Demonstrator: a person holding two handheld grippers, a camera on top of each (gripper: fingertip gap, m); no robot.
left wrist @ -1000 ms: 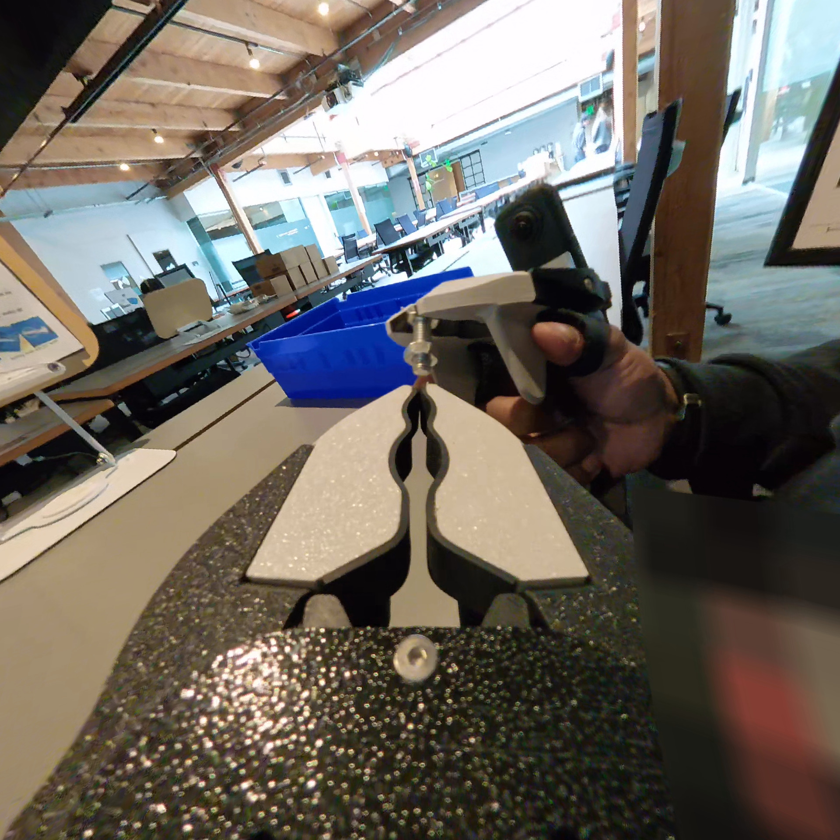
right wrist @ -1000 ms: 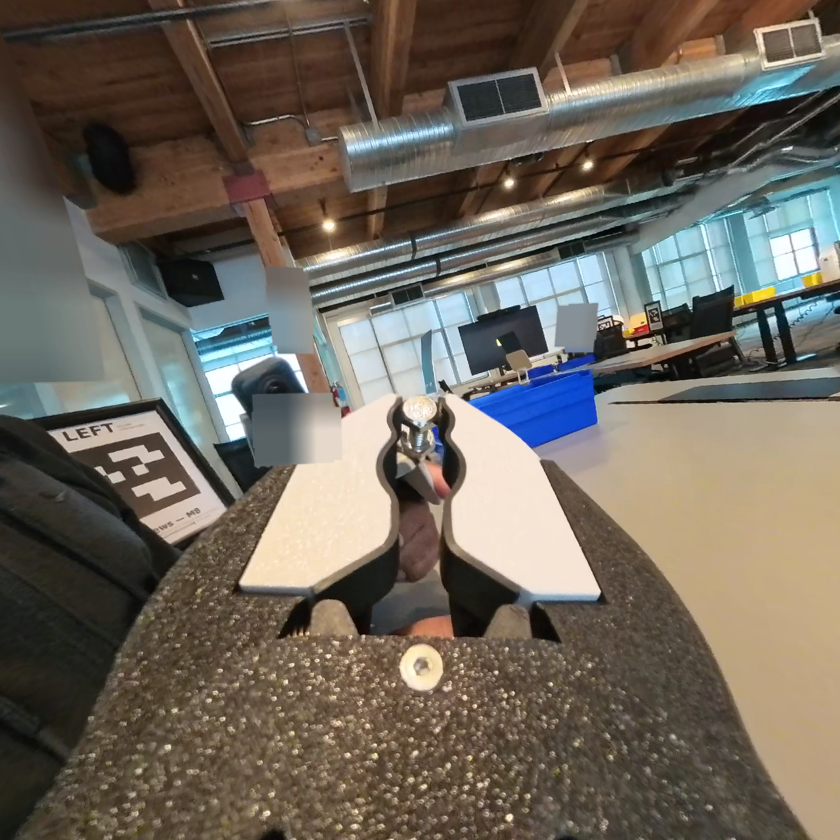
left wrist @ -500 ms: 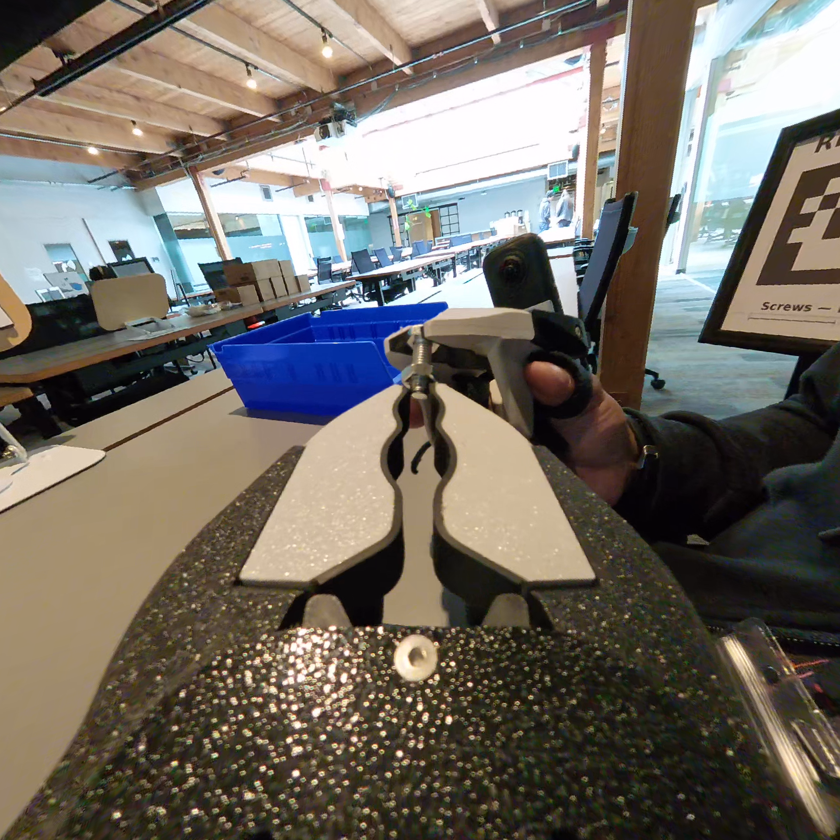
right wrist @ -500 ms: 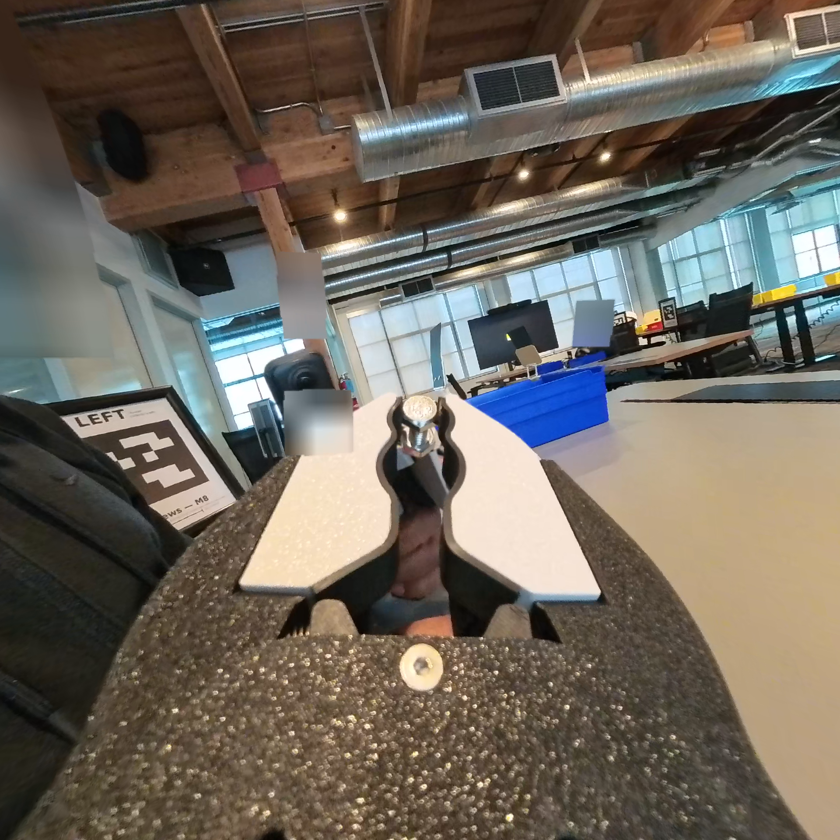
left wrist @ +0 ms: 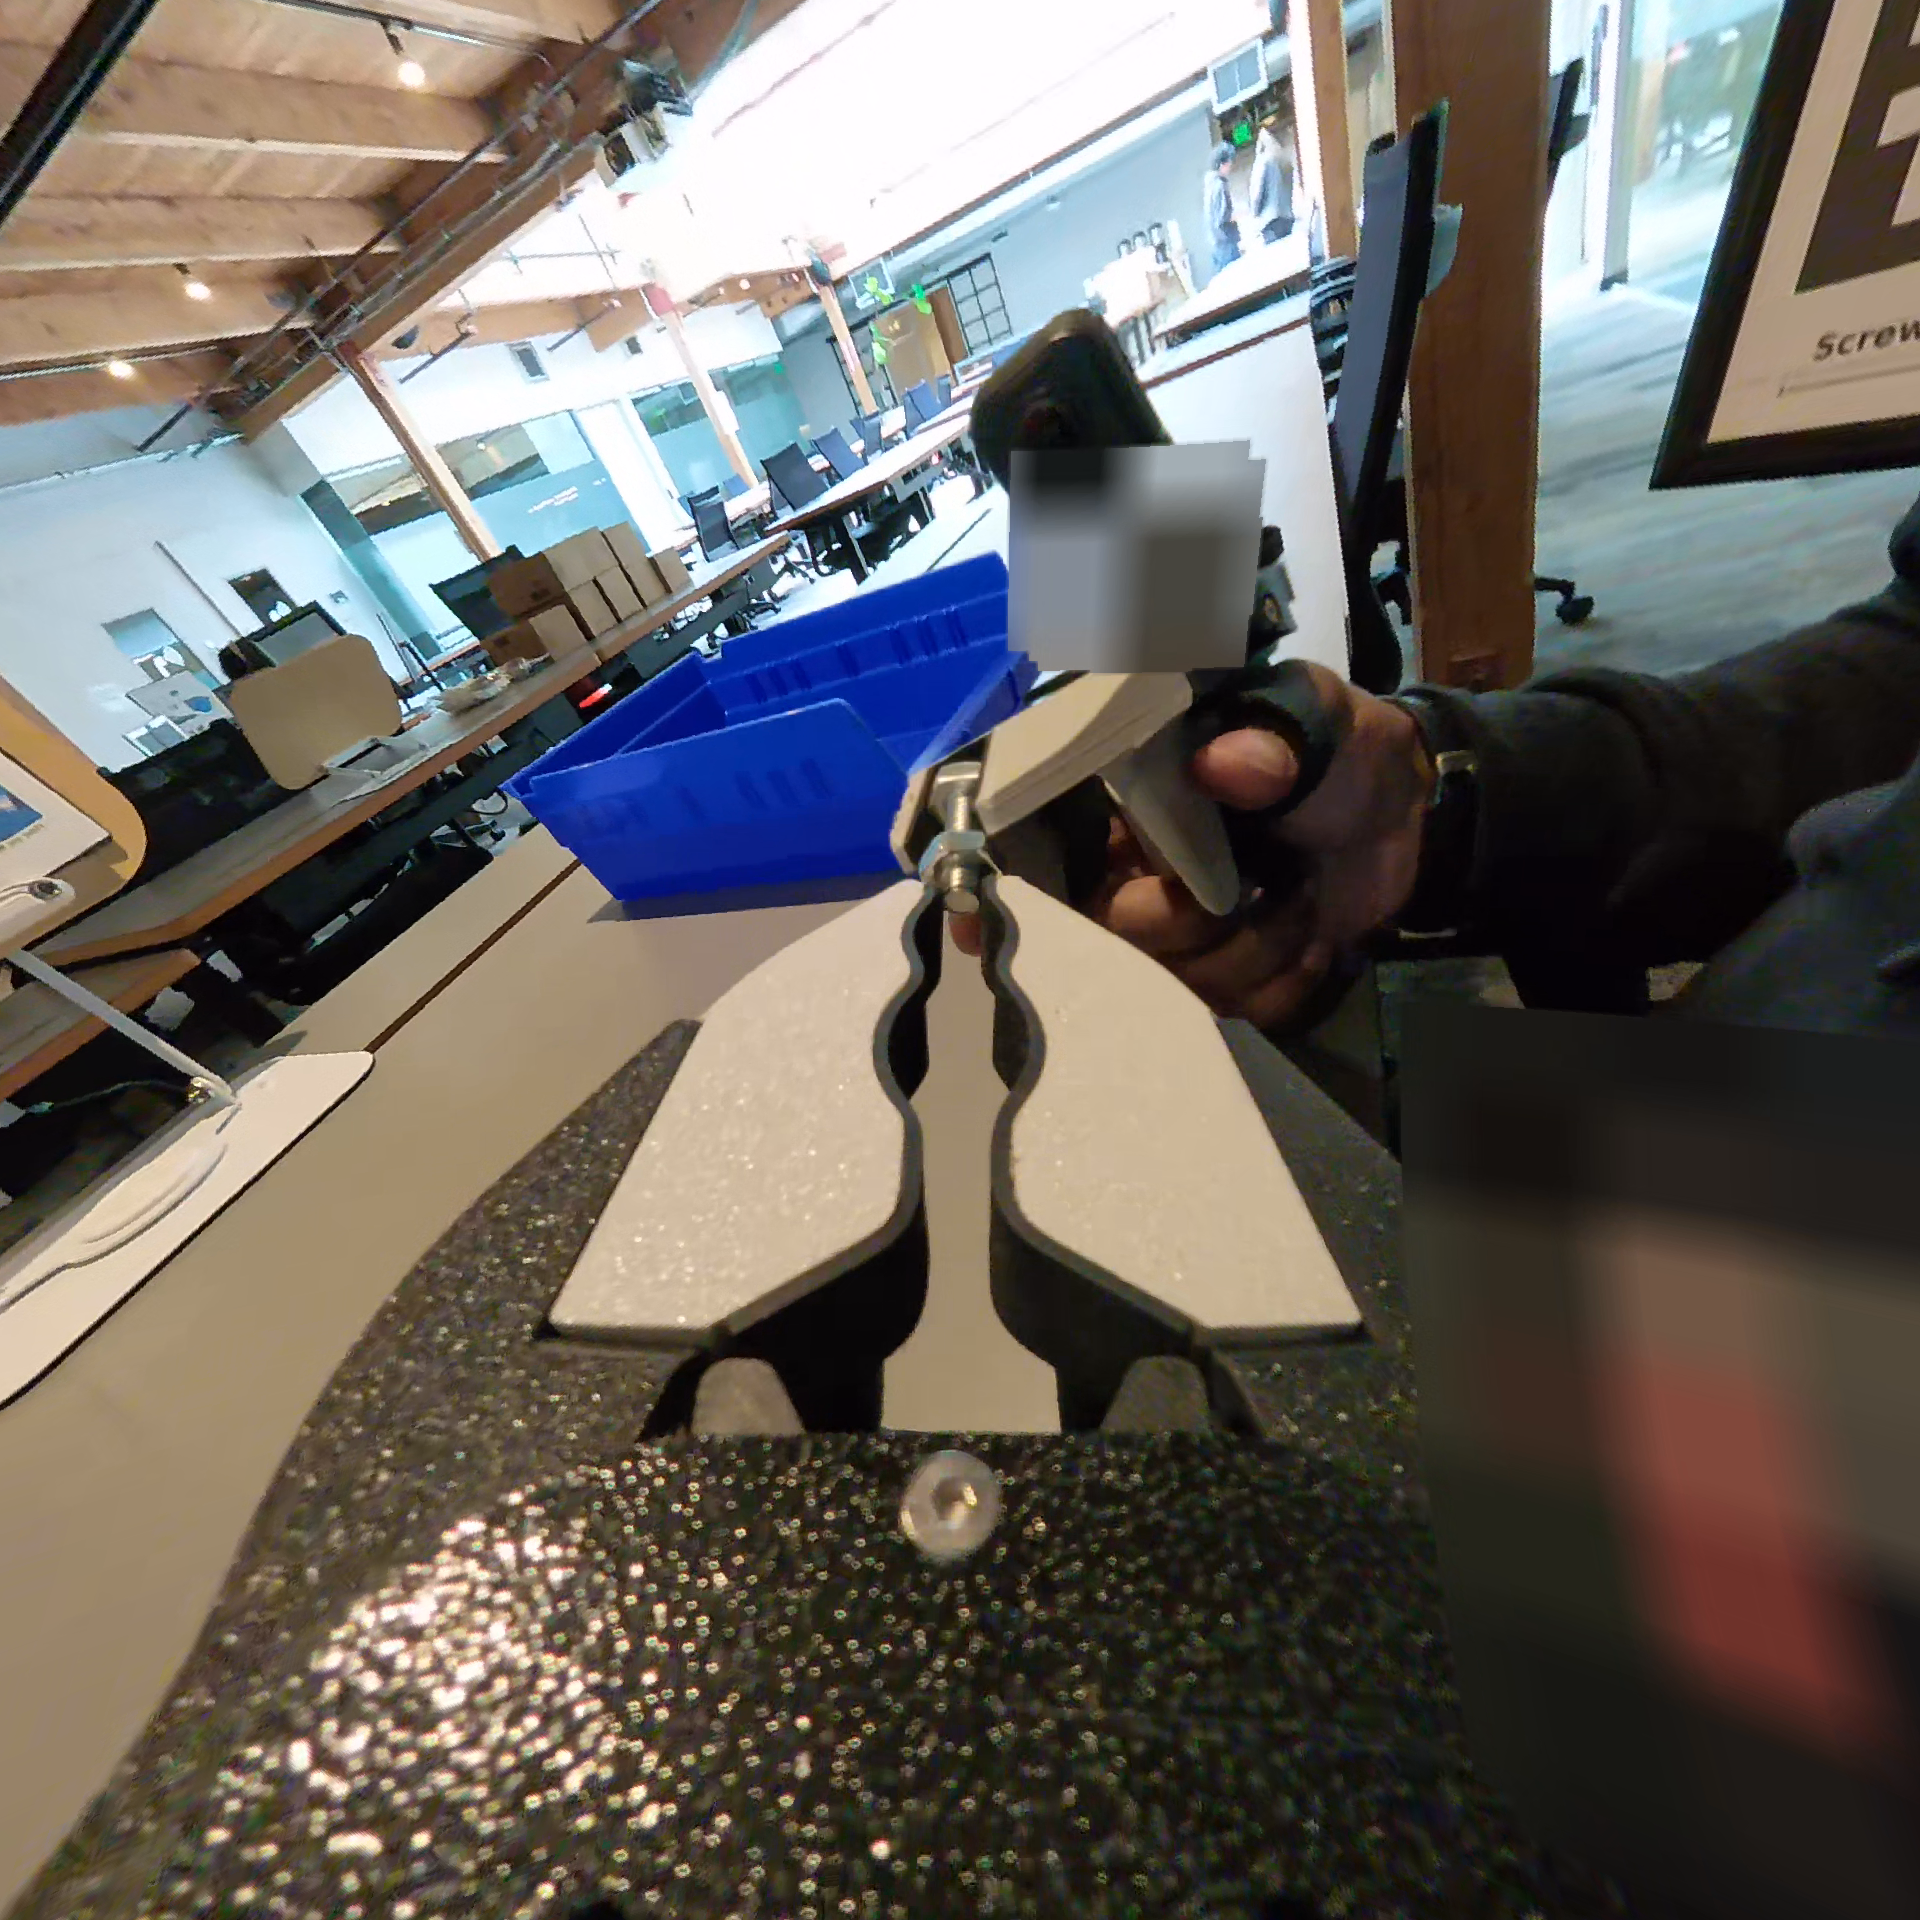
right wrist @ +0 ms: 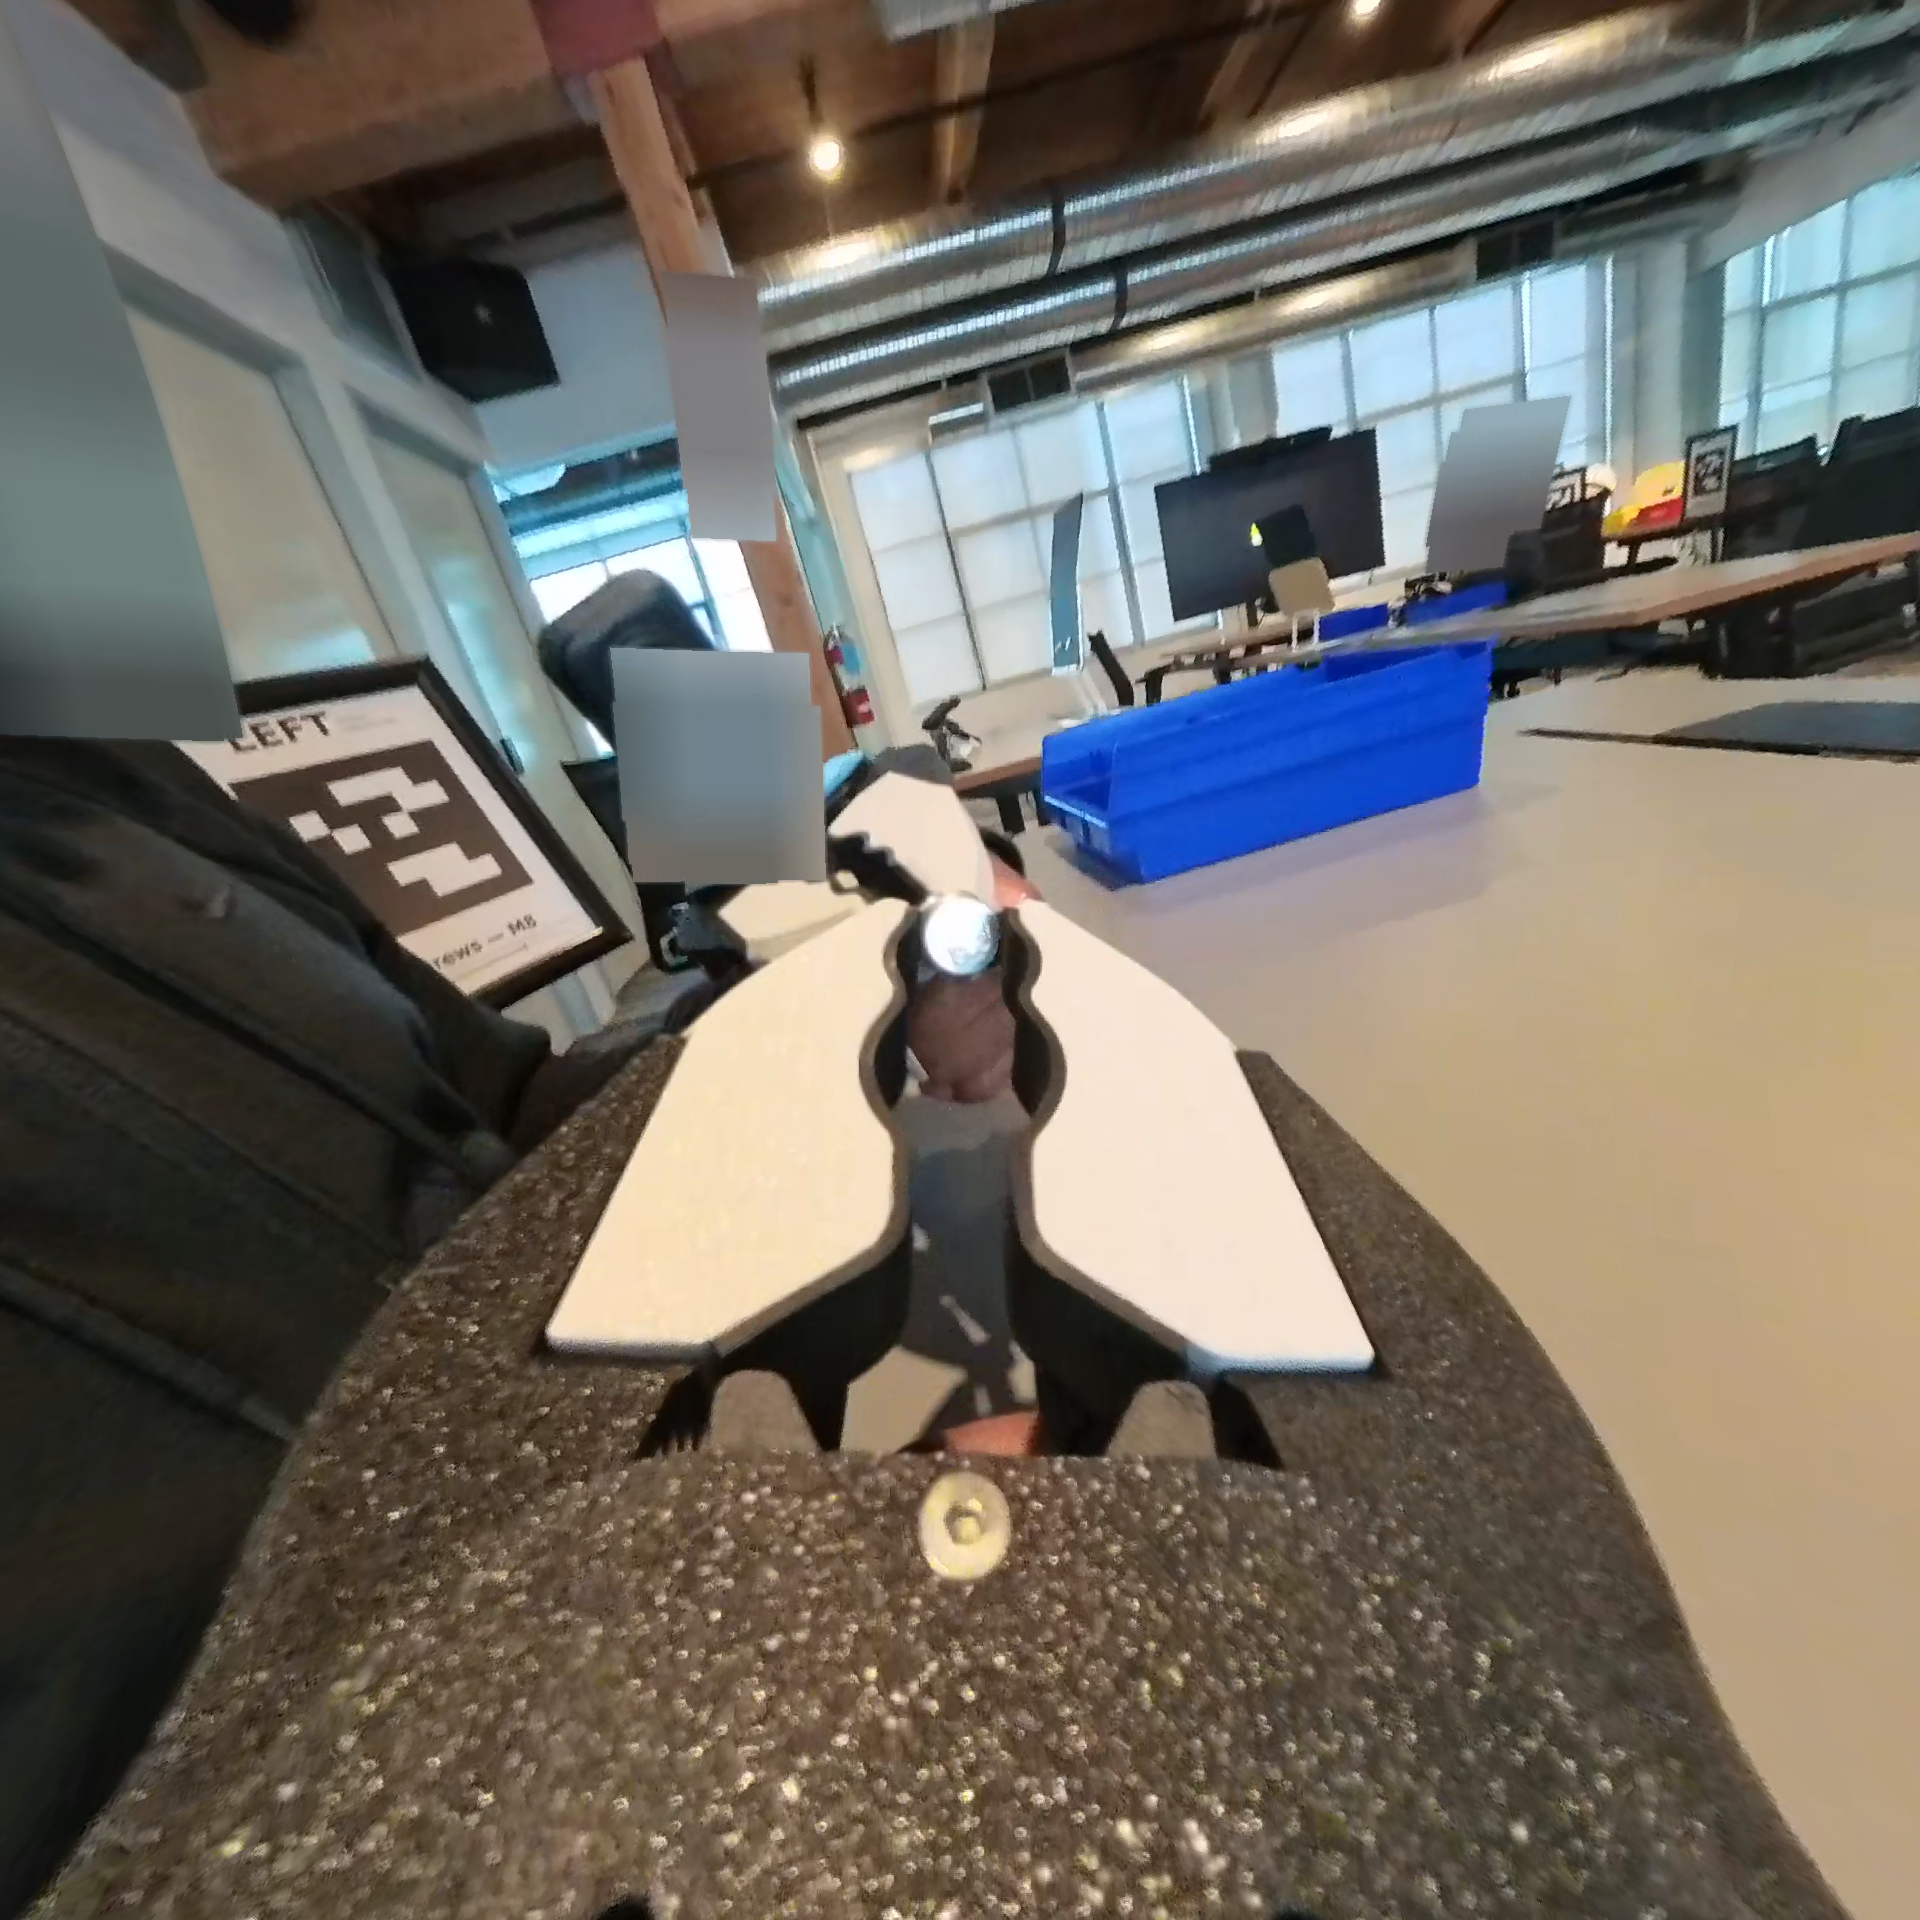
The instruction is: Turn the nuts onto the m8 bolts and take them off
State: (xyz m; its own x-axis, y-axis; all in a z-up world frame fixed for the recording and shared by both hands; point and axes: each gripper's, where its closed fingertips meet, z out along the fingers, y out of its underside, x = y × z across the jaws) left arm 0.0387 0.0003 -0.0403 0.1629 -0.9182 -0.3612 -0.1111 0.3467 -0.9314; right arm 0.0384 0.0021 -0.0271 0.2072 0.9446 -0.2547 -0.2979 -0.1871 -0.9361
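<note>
Above the grey table (left wrist: pixel 436 1039), our right gripper (right wrist: pixel 961 951) clamps the bolt (right wrist: pixel 958 948); our left gripper (left wrist: pixel 961 914) pinches its nut (left wrist: pixel 951 862). We judge threading underway; next, another careful twist.

The left gripper (left wrist: pixel 961 914) points across the grey bench (left wrist: pixel 436 1039), its two white fingers (left wrist: pixel 790 1122) drawn close with only a narrow gap, their tips at the lower end of the bolt (left wrist: pixel 958 847), though whether they touch it cannot be told. The bolt hangs nearly upright, its head clamped in the right gripper (left wrist: pixel 951 800), which a hand (left wrist: pixel 1278 852) in a dark sleeve holds, and a nut (left wrist: pixel 951 857) sits on the thread just above the left fingertips. Blue bins (left wrist: pixel 790 758) stand toward the bench's far edge, and a white pad (left wrist: pixel 156 1174) lies near its left edge.
</note>
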